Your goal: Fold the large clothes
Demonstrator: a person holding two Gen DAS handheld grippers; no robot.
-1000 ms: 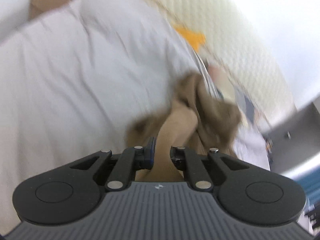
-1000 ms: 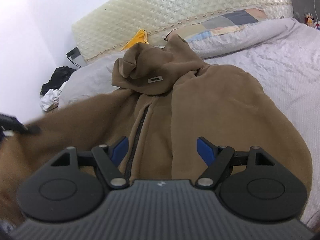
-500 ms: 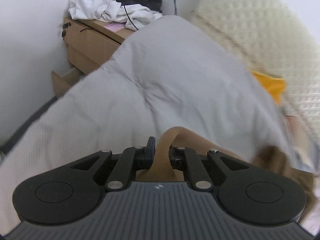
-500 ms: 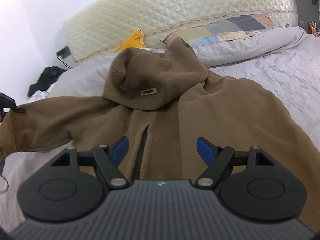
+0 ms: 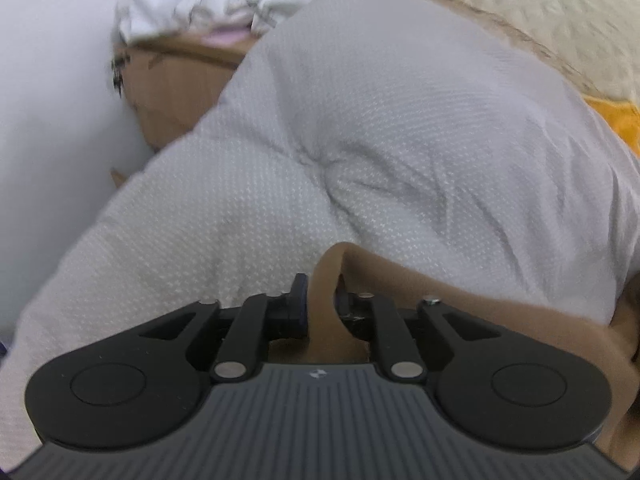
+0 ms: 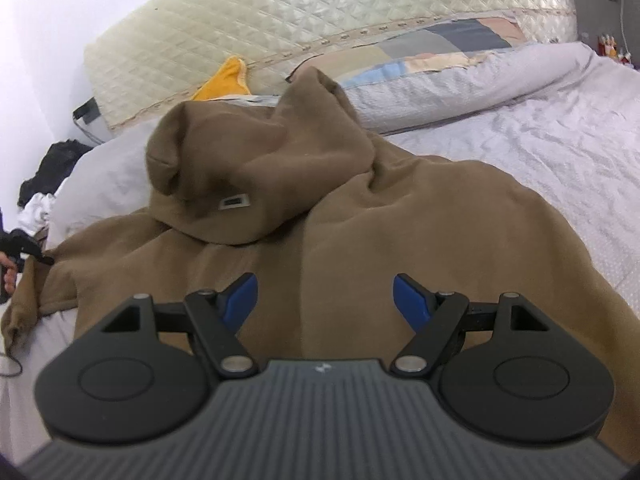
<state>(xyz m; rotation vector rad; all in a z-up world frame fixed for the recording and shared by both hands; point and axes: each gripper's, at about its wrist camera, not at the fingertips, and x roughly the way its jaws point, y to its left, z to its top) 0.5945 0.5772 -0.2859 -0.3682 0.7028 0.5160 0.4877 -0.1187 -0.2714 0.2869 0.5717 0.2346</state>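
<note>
item: brown hoodie (image 6: 400, 232), soft fleecy stuff, big

where: sprawled on a bed with a pale grey cover (image 6: 560, 140), body running from the near edge up toward the pillows

pose: lying mostly flat but rumpled, a lengthwise crease down the middle of the body

hood: bunched up in a lump at the far end, flopped over the chest, little grey label (image 6: 235, 202) showing on it

sleeve: one sleeve (image 6: 100, 256) stretched out sideways to the left, end hanging a bit crumpled off the side

cuff end: in the left wrist view a strip of the brown fabric (image 5: 324, 292) stands up in a fold
</note>
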